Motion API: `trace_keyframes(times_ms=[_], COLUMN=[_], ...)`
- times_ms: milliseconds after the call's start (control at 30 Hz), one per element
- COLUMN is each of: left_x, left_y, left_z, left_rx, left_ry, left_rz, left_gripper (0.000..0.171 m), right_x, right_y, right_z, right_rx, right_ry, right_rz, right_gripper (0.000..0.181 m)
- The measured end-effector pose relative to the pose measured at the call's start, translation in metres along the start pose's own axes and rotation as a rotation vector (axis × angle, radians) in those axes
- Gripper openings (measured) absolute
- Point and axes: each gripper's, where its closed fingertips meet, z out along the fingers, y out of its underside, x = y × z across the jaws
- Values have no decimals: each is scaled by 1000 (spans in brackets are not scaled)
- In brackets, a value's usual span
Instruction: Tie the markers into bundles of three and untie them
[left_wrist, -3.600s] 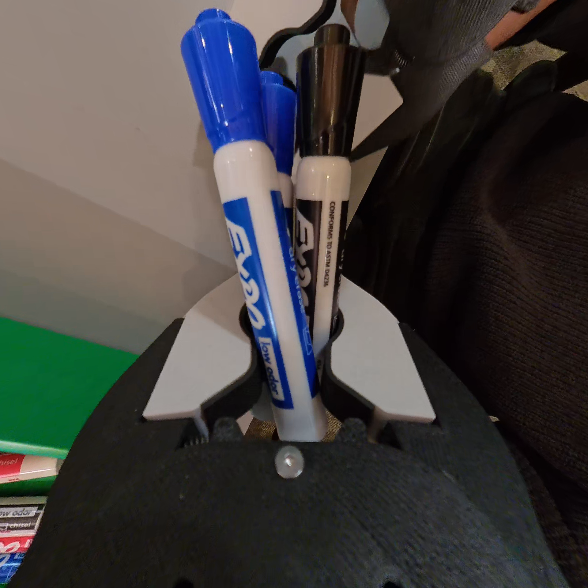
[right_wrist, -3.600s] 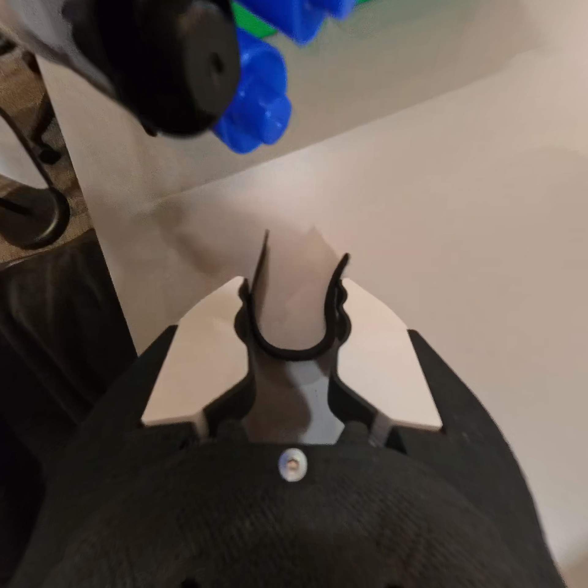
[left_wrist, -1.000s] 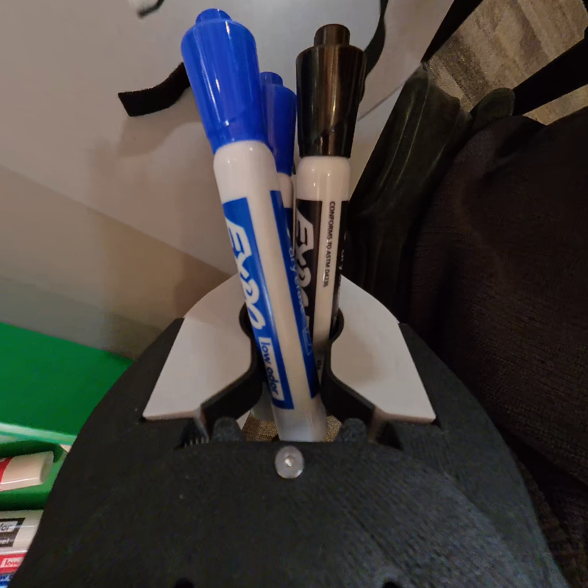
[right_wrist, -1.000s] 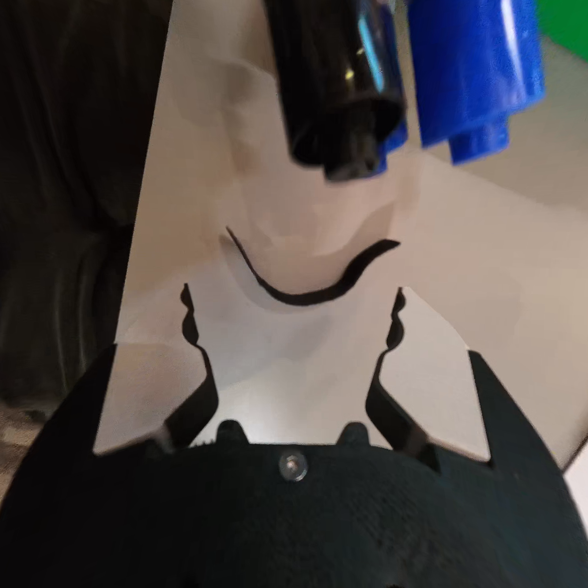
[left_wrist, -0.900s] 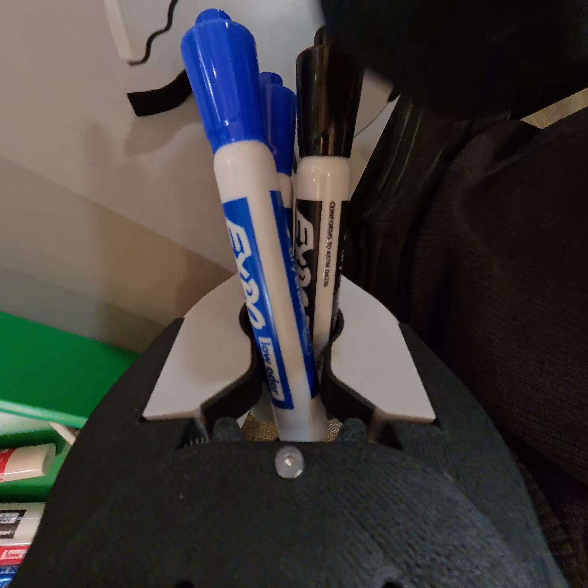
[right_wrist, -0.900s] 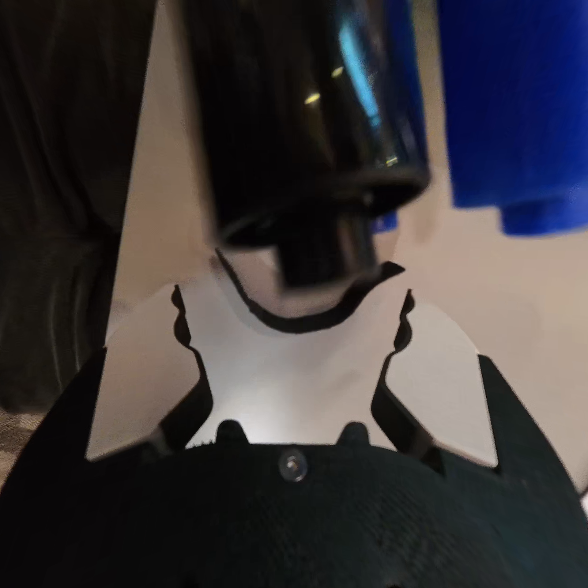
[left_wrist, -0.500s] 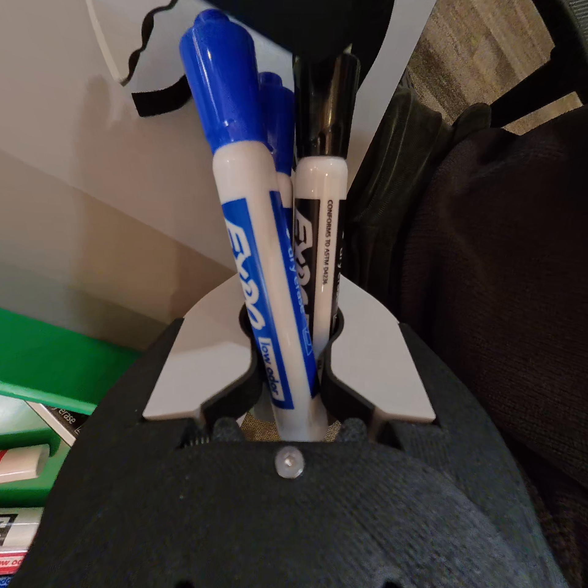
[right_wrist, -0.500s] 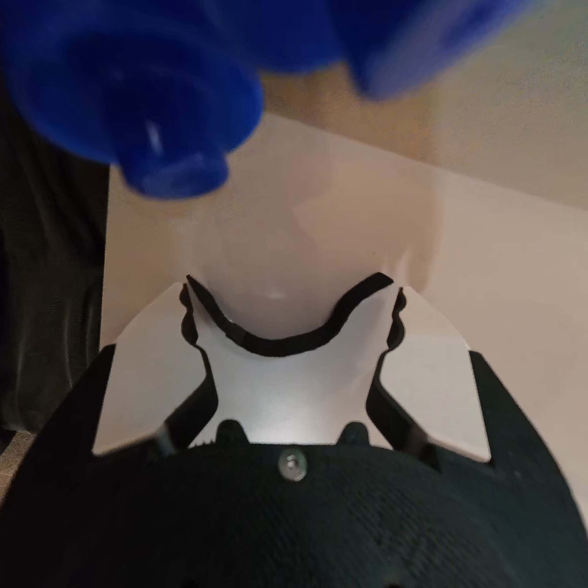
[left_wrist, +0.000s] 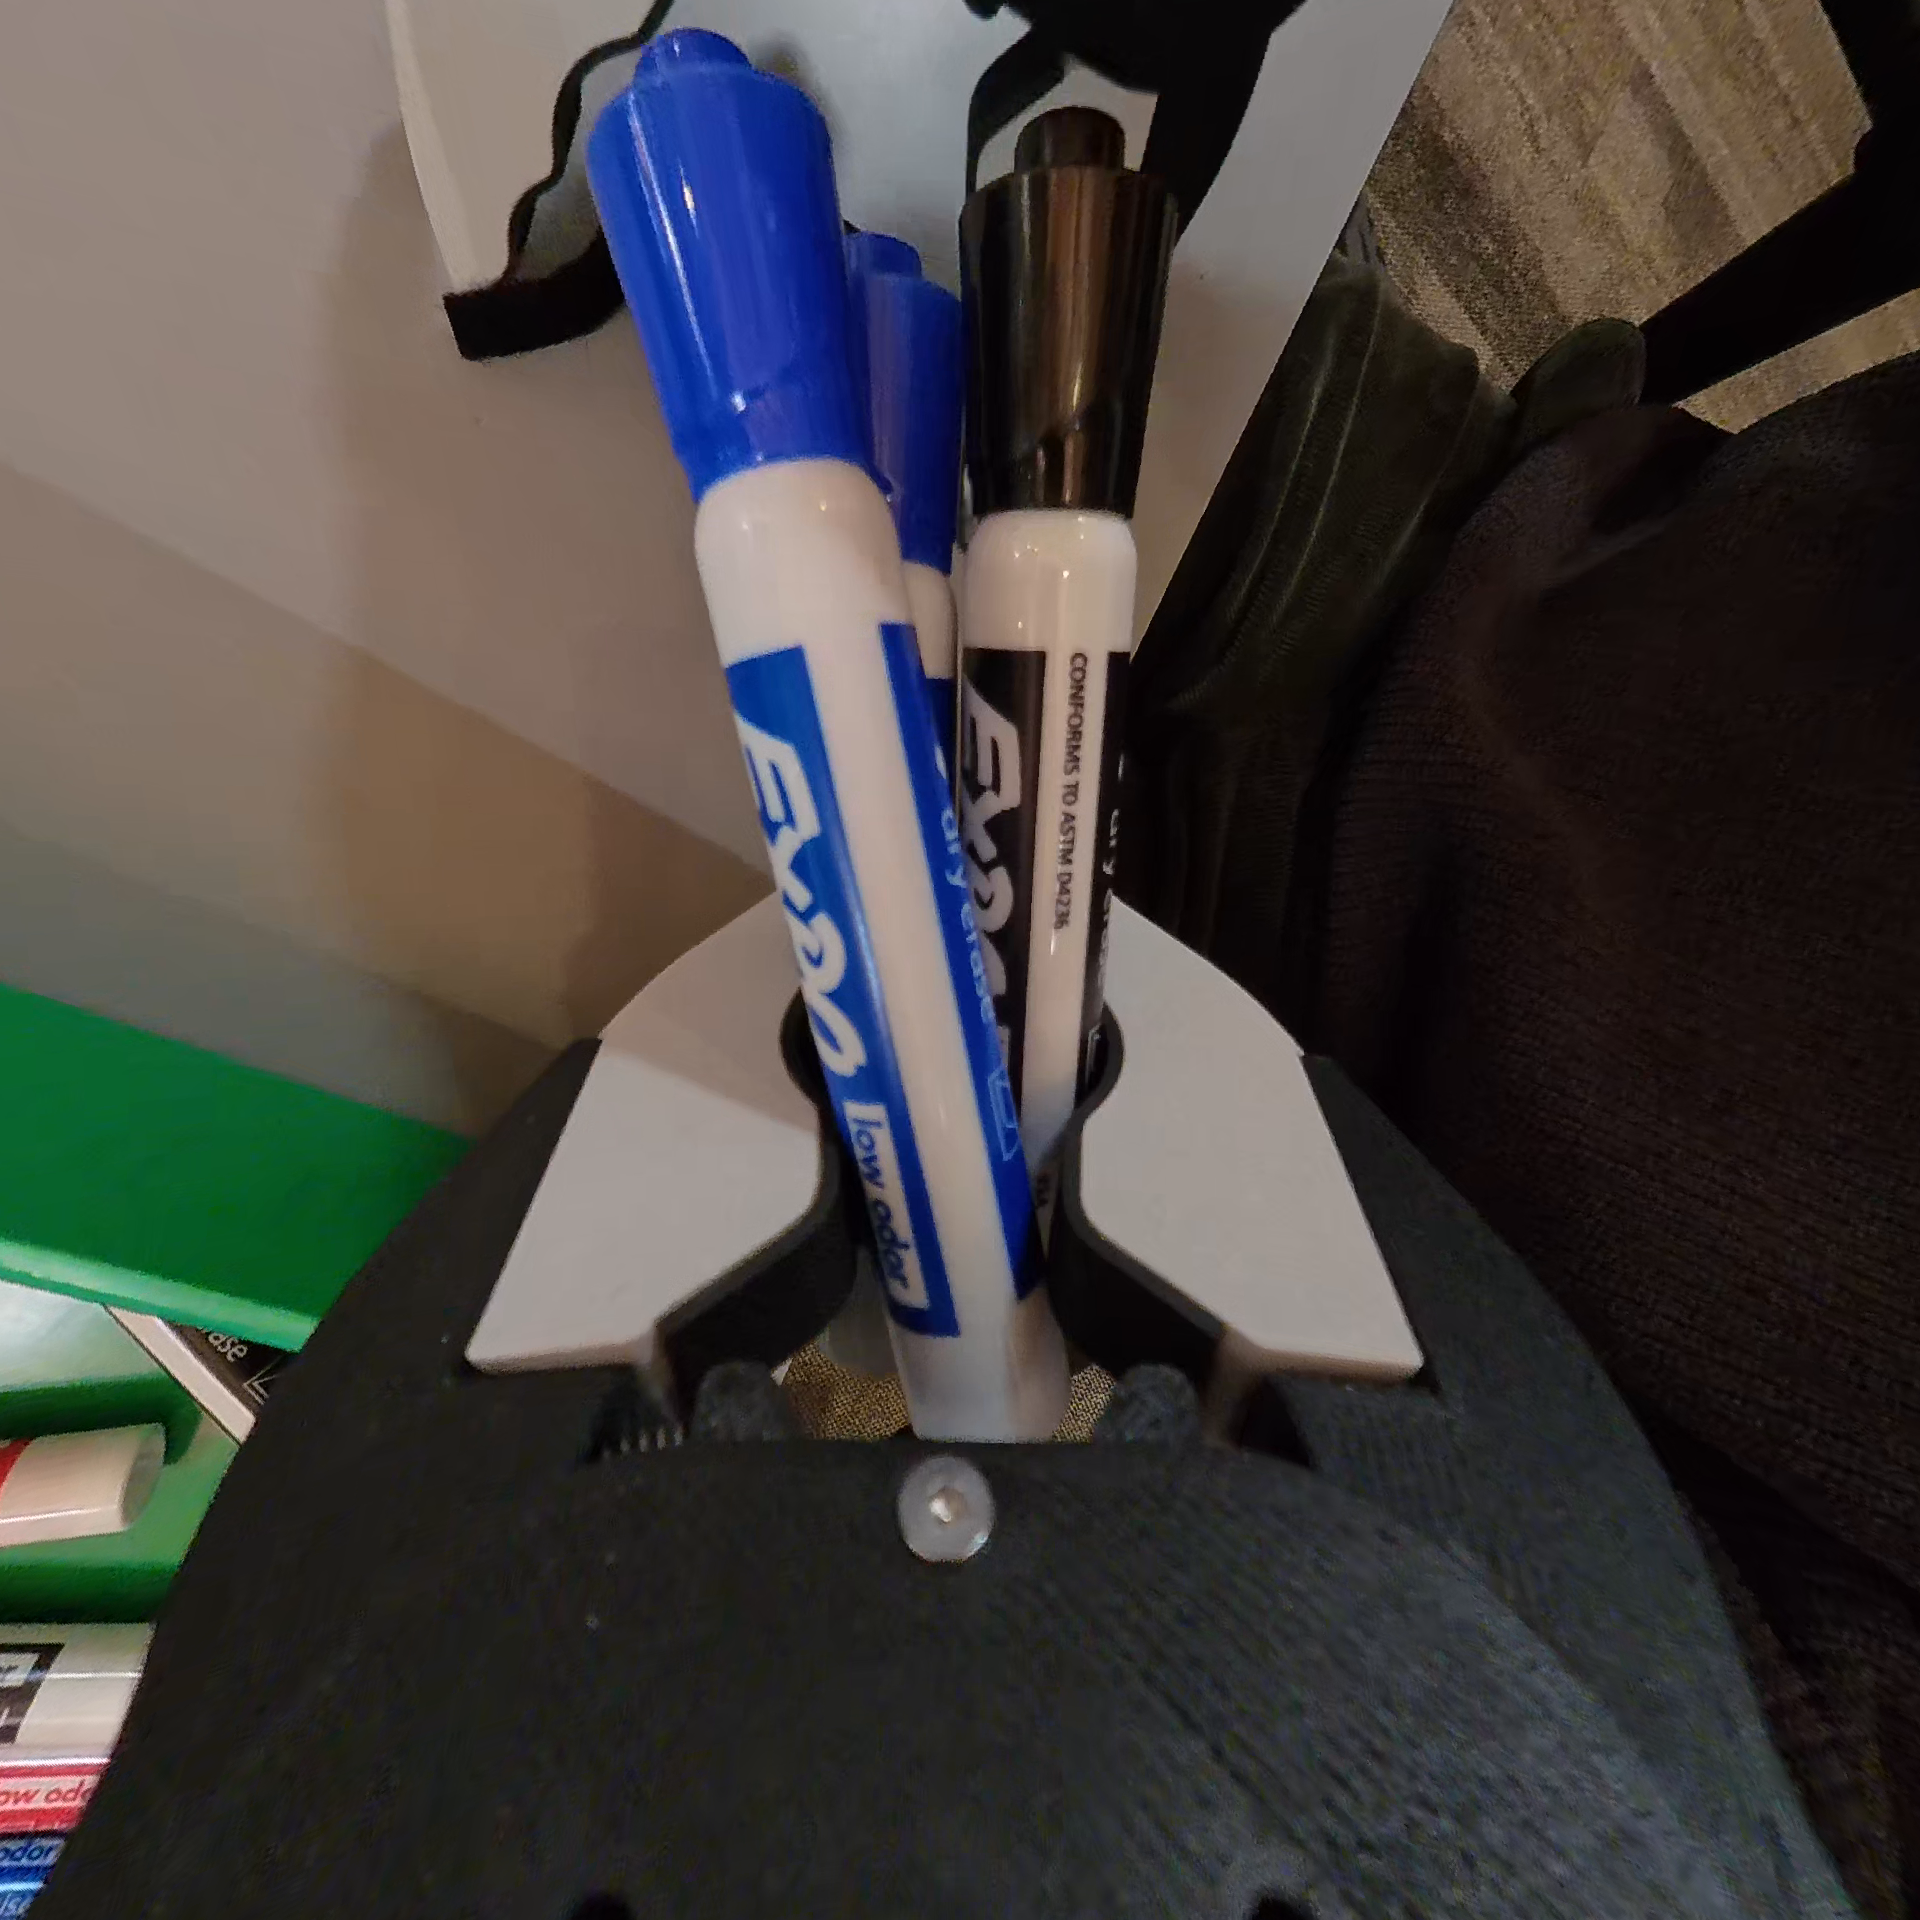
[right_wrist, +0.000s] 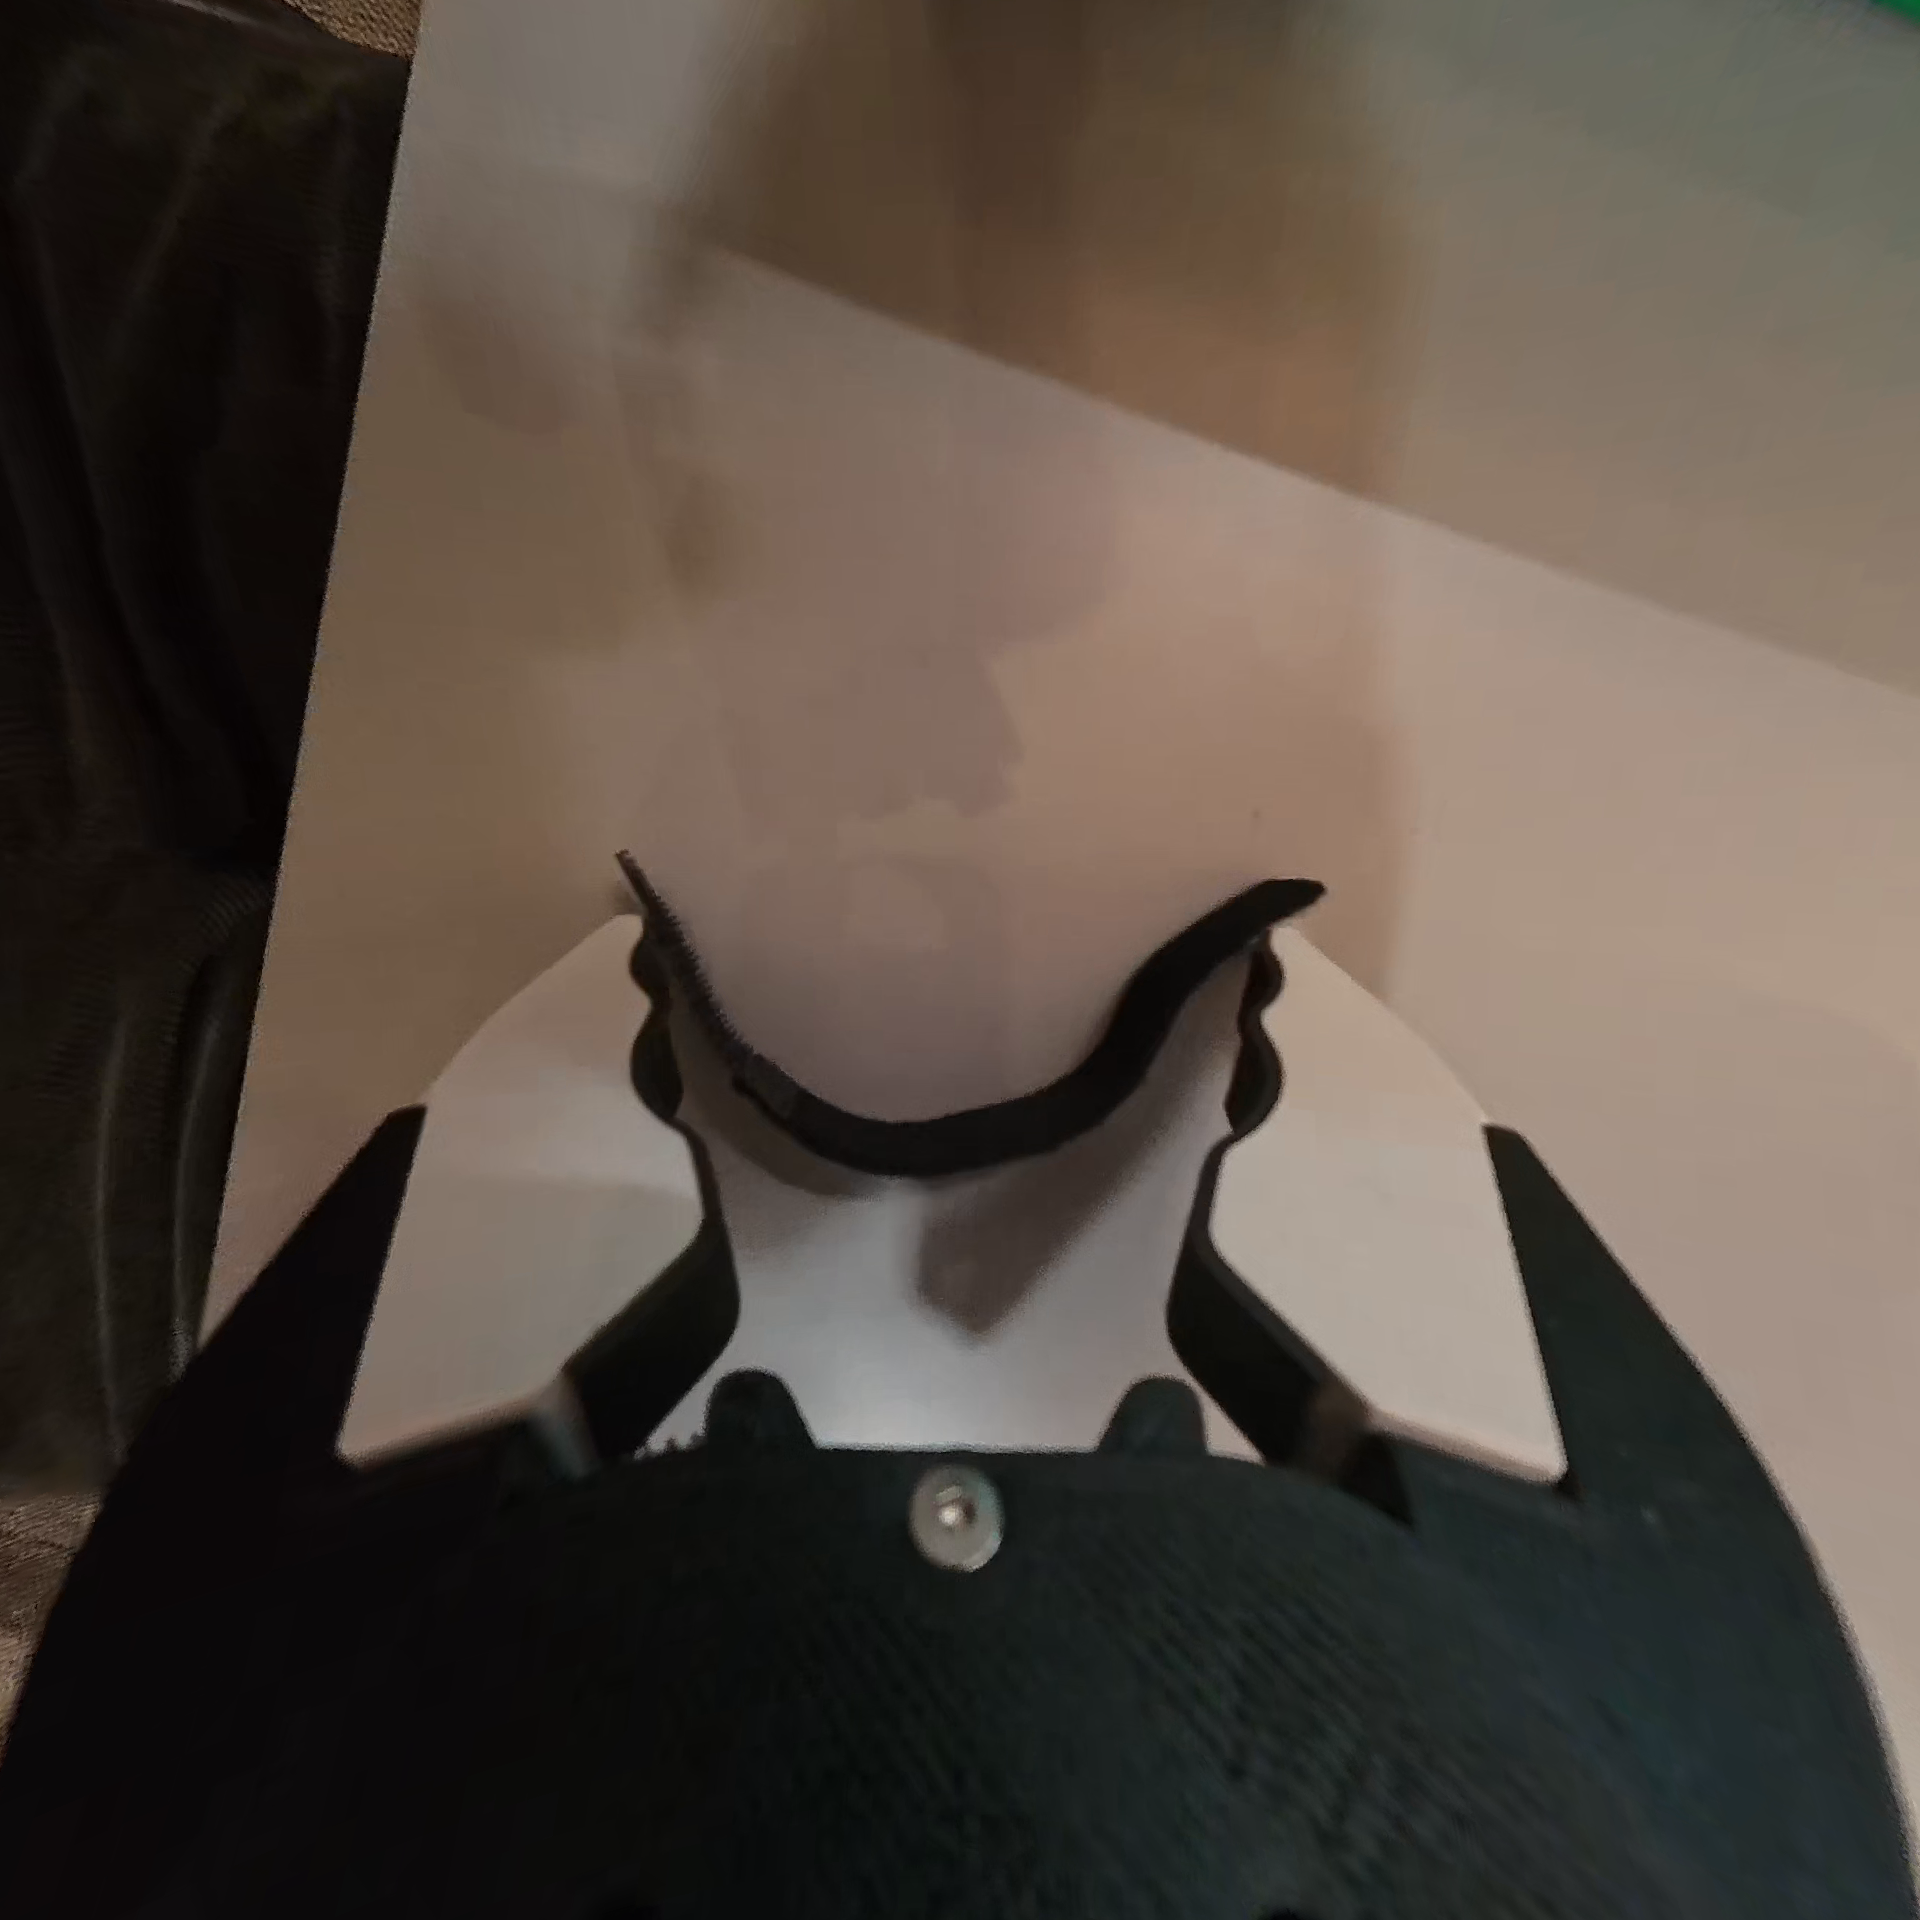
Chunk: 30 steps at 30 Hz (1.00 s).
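Observation:
My left gripper is shut on a bundle of three white-barrelled markers that point away from the camera. The bundle is a blue-capped marker in front, a second blue-capped marker behind it and a black-capped marker on the right. My right gripper is open, and a black strap sags in a curve between its fingers. In the left wrist view, that strap and a white finger of the right gripper show just beyond the marker caps.
A white table surface lies under both grippers. A green box and marker packs sit at the lower left. Dark cloth fills the right side, with carpet beyond it. My right fingertips sit around 12 cm from my left ones.
The marker caps that filled the top of the right wrist view are gone from it. In the left wrist view the right gripper with its strap has shifted, uncovering the black cap. The markers stay clamped.

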Motion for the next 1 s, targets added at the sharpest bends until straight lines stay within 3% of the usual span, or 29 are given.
trace_keyframes(times_ms=[67, 167, 300, 600, 733, 833, 1000], left_x=[0, 0, 0, 2, 3, 3, 0], left_y=[0, 0, 0, -1, -3, -4, -2], left_z=[0, 0, 0, 12, 12, 4, -18], left_rx=[2, 4, -1, -40, -42, -18, 44], left_ry=[2, 9, 7, 9, -4, -21, -53], left_rz=[-1, 1, 3, 14, 17, 18, -5], left_gripper=[45, 45, 45, 45, 45, 45, 45], right_x=[0, 0, 0, -10, -5, -7, -5], right_y=[-1, -1, 0, -28, -14, -14, -42], right_z=[0, -5, -16, -72, -61, -44, -20], right_rx=[8, 36, 103, 569, 538, 492, 416], right_ry=[-9, -10, 6, 52, 136, 109, 135], right_rz=[1, 6, 47, 262, 304, 346, 298], right_gripper=[103, 78, 73, 64, 72, 87, 116])
